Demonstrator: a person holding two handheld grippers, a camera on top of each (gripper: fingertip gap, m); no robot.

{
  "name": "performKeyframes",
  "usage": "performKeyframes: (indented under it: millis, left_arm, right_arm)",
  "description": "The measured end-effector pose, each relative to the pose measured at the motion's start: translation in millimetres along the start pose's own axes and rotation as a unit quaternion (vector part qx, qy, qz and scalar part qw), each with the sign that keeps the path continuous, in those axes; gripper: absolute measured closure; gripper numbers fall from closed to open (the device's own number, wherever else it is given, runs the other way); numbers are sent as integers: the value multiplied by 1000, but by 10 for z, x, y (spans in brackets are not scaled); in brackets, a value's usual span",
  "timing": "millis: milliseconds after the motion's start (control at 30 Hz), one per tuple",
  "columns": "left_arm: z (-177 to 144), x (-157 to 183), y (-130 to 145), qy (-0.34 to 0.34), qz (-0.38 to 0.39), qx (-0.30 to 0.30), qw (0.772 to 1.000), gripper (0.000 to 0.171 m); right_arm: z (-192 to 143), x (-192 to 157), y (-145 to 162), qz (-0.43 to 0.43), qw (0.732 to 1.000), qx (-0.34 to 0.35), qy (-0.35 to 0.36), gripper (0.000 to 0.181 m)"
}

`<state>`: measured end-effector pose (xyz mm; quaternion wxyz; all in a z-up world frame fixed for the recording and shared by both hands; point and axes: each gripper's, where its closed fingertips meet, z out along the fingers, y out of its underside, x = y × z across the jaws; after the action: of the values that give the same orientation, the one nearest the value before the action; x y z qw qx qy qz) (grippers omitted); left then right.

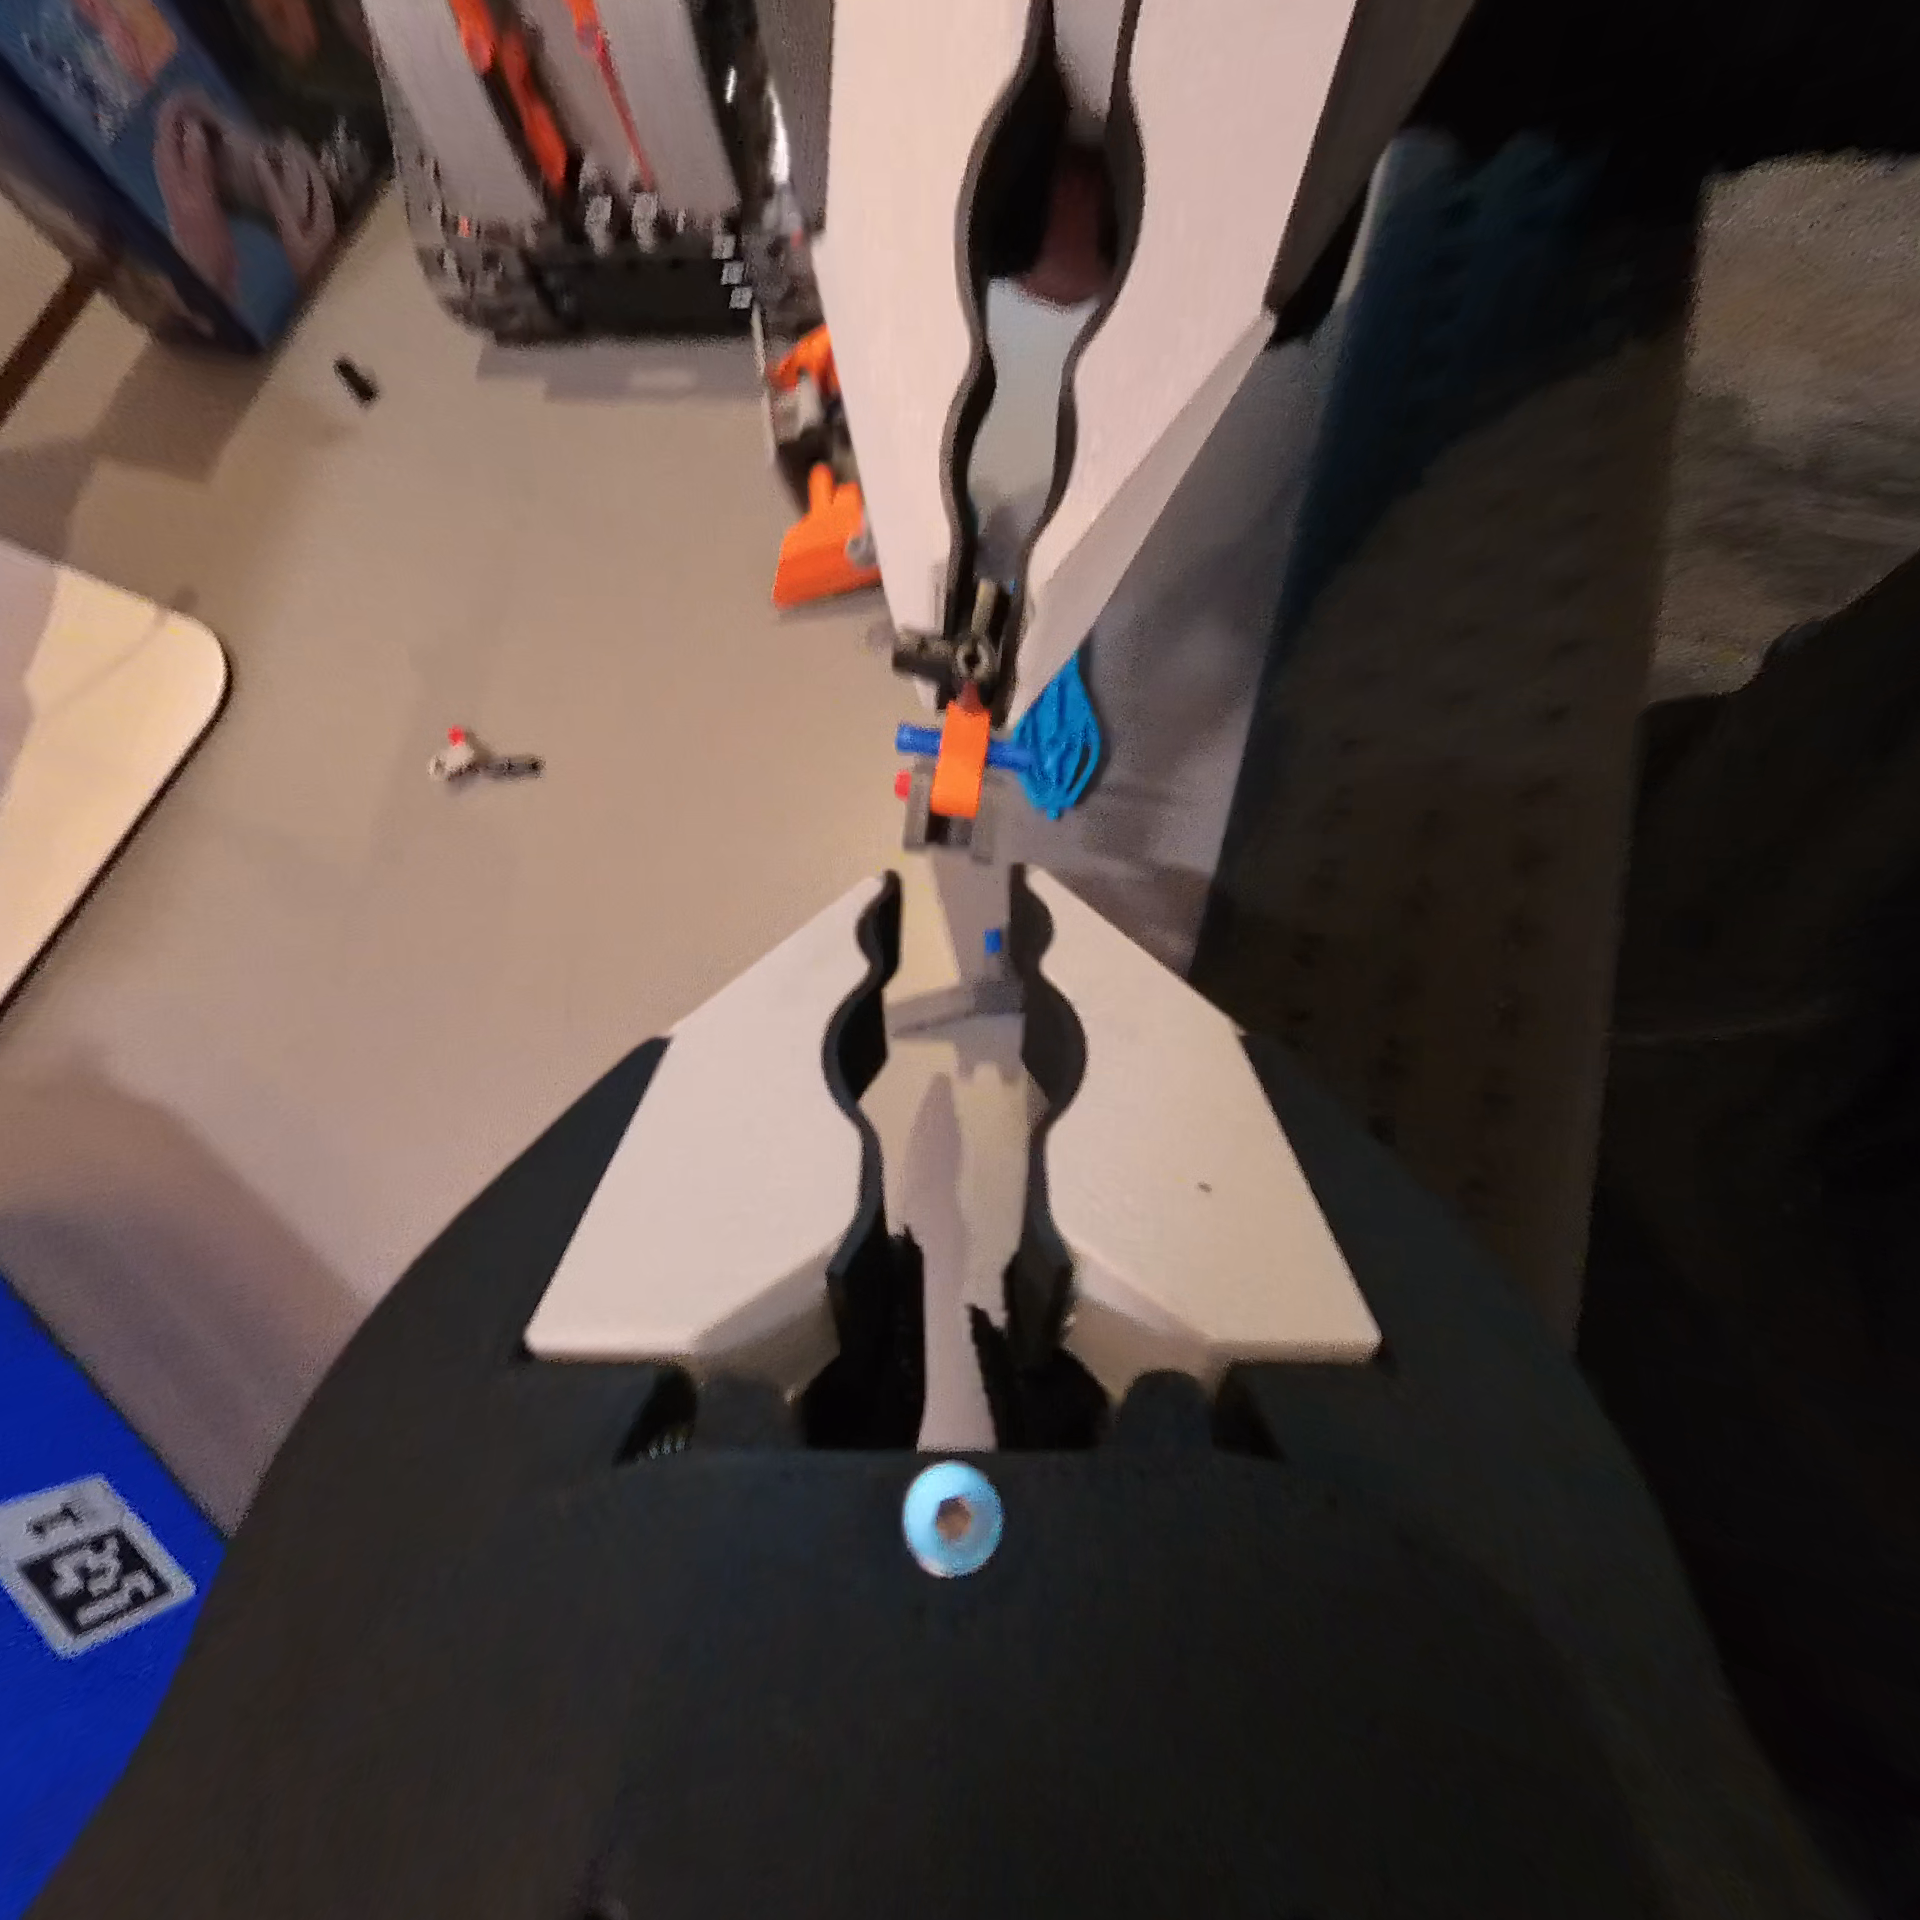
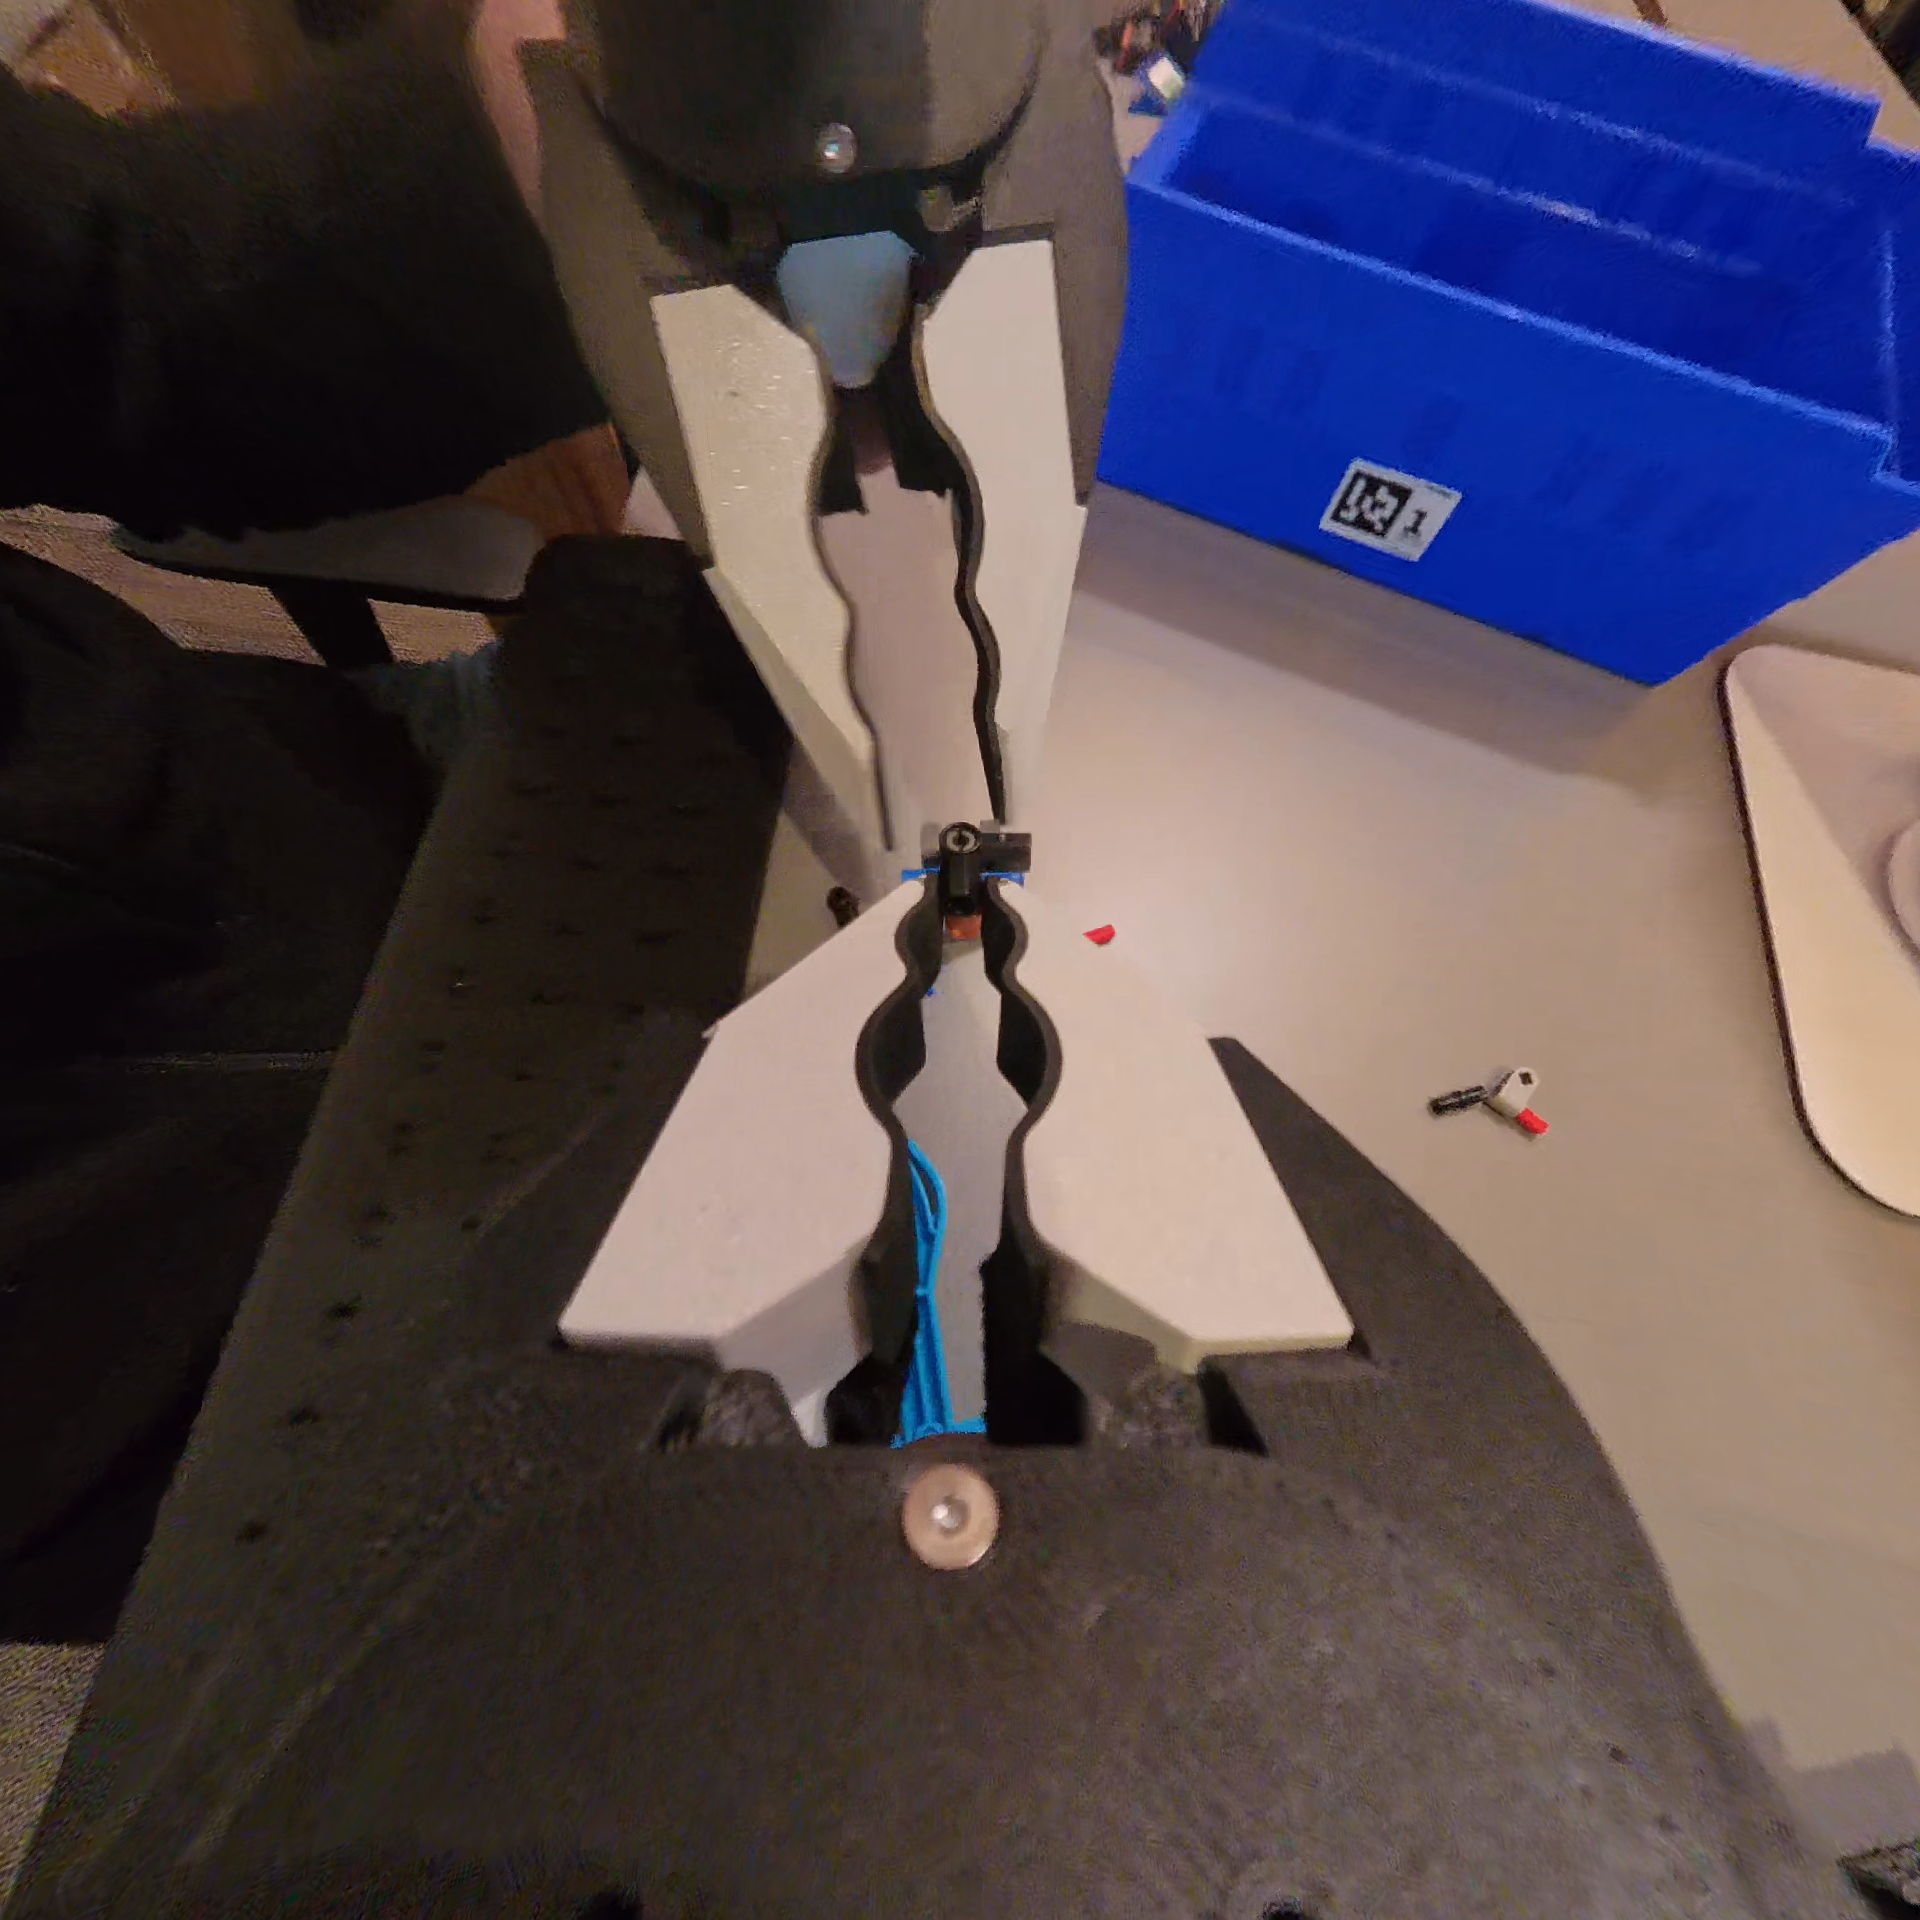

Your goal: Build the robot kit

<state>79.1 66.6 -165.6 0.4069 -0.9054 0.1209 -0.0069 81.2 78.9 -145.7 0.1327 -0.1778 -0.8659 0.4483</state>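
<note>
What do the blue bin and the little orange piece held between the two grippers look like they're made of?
Blue bin: apparently matte moulded plastic, given its uniform colour and crisp thin walls. Orange piece: likely hard, slightly glossy plastic, like a toy building part with a blue axle through it; blur leaves this uncertain.

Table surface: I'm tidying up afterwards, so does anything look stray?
Yes: a small white, black and red connector piece lies loose on the table, apart from the blue bin. A red bit lies beside the right gripper.

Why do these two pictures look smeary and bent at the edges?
Left wrist view: the box and toy set at the back are badly blurred, the dark right side underlit. Right wrist view: sharper; the blue bin bows with wide-angle distortion, and the left is in shadow.
</note>
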Motion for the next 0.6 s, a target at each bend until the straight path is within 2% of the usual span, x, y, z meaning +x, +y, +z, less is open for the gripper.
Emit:
performKeyframes:
  millis: [67, 200, 267, 367, 600]
  left_arm:
    - [26, -19, 181, -5, 2, -30, 1000, 141]
    - [76, 25, 370, -12, 66, -55, 996, 144]
    - [128, 39, 456, -18, 121, -79, 989, 147]
    - [186, -4, 521, -42, 222, -104, 969, 151]
    - [337, -57, 564, -62, 302, -120, 944, 145]
  right_arm:
    - [28, 63, 60, 13, 1000, 0, -2, 176]
    - [1, 182, 159, 42, 999, 19, 6, 176]
    - [-10, 216, 214, 51, 998, 25, 10, 176]
    - [-7, 228, 284, 56, 998, 30, 12, 176]
    - [43, 200, 327, 50, 998, 35, 9, 176]
